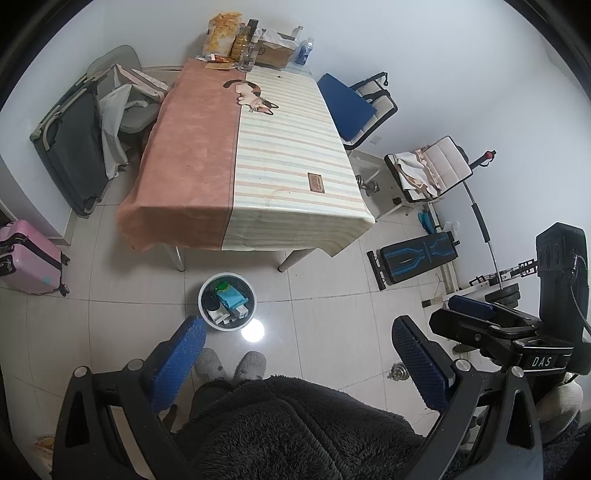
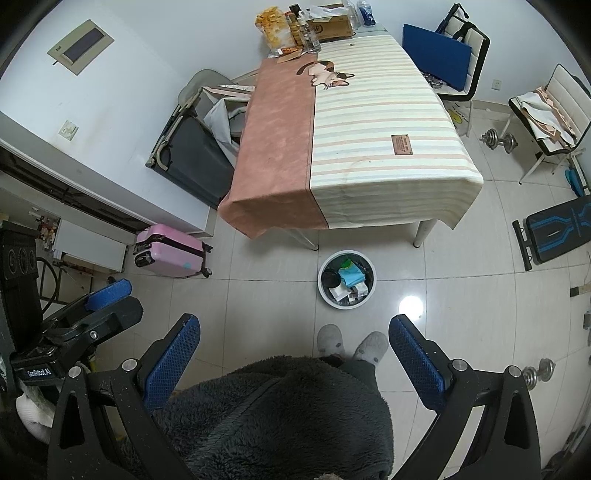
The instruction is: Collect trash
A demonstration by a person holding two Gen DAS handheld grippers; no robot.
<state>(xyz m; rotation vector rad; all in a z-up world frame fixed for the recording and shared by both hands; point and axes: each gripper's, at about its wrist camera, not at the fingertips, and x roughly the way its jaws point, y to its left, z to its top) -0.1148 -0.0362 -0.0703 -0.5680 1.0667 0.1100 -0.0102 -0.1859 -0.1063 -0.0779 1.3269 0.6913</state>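
Observation:
A white trash bin (image 1: 207,316) stands on the tiled floor in front of the table; it also shows in the right wrist view (image 2: 327,295). It holds a teal packet (image 1: 231,298), small boxes and a dark round lid. My left gripper (image 1: 297,349) is open and empty, held high above the person's slippers. My right gripper (image 2: 293,345) is open and empty too, at the same height. Each gripper shows in the other's view, the right one (image 1: 476,314) and the left one (image 2: 107,295).
A table (image 1: 288,166) with a pink and striped cloth has bottles, a snack bag (image 1: 221,33) and a cardboard box at its far end. Chairs, a pink suitcase (image 2: 170,251), a folded cot, a weight bench (image 1: 417,258) and dumbbells ring the floor.

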